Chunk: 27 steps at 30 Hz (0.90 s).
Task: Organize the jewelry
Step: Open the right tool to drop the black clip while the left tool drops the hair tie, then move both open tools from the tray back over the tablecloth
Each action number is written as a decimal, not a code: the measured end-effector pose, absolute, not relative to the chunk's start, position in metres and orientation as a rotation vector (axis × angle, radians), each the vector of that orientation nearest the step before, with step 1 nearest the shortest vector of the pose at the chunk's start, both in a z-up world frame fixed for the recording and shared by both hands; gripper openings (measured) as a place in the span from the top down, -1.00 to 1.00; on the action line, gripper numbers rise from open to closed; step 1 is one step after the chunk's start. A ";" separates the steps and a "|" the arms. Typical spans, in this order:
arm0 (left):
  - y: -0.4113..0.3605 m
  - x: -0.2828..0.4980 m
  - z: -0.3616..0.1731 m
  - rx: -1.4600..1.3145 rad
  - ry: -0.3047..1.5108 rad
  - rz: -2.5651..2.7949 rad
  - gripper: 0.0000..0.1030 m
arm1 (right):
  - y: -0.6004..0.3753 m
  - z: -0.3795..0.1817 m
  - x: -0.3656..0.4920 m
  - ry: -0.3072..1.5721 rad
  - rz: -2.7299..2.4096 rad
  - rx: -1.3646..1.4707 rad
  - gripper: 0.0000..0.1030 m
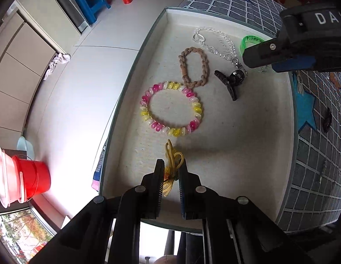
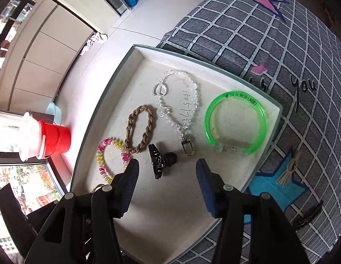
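A white shallow tray (image 1: 258, 132) lies on a checked bedspread. In it are a pink-and-yellow spiral bracelet (image 1: 170, 85), a brown braided band (image 1: 184, 70), a clear bead chain (image 1: 219, 51), a black claw clip (image 1: 227, 81) and a green bangle (image 2: 236, 96). My left gripper (image 1: 171, 176) points down over the tray's near end, shut on a yellow elastic cord (image 1: 170, 151) that loops out past its tips. My right gripper (image 2: 167, 165) stands open just above the black claw clip (image 2: 158, 160), with no pad touching it.
The grey checked bedspread (image 2: 258, 44) with pink and blue stars surrounds the tray. A beige knotted tie (image 2: 289, 171) and a dark comb-like piece (image 2: 309, 215) lie on it to the right. On the floor stand a red bucket (image 1: 36, 180) and a blue stool (image 1: 91, 2).
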State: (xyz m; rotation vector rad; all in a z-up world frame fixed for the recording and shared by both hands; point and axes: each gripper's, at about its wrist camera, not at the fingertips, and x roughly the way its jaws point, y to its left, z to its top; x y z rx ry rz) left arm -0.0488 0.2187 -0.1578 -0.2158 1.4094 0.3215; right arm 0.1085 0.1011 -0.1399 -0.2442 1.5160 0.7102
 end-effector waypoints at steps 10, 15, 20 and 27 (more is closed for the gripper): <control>0.216 -0.036 -0.145 -0.207 1.409 0.317 -1.00 | 0.039 -0.115 0.113 1.497 0.647 -0.110 -0.12; 0.204 -0.028 -0.131 -0.133 1.377 0.311 -1.00 | 0.010 -0.110 0.110 1.495 0.592 -0.062 -0.26; 0.194 -0.019 -0.120 -0.070 1.365 0.291 -1.00 | -0.031 -0.105 0.114 1.502 0.510 0.001 -0.63; 0.175 -0.003 -0.110 -0.053 1.352 0.202 -1.00 | -0.100 -0.104 0.110 1.515 0.350 0.068 -0.63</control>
